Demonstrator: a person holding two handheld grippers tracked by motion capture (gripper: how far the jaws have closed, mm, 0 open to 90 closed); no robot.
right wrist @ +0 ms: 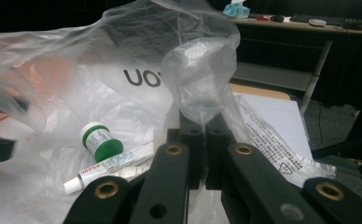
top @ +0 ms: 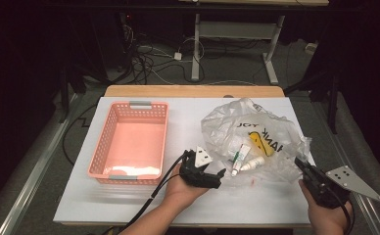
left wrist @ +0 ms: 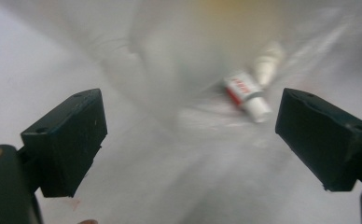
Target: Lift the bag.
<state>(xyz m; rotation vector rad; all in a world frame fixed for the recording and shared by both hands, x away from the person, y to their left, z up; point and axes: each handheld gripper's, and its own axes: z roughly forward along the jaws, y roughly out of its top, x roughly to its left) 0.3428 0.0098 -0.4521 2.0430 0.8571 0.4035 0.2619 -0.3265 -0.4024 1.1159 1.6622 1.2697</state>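
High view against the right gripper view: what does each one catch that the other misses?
High view alone: the whole pink plastic basket, the white tabletop and both hands. Right gripper view alone: a small green-capped white jar and the right claw shut on a fold of bag. Both: the crumpled clear plastic bag and the white tube with red lettering inside.

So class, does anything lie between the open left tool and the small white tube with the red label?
Nothing solid. The left tool faces the small white tube with the red label at the mouth of the clear plastic bag, which the right tool pinches; loose film may drape nearby.
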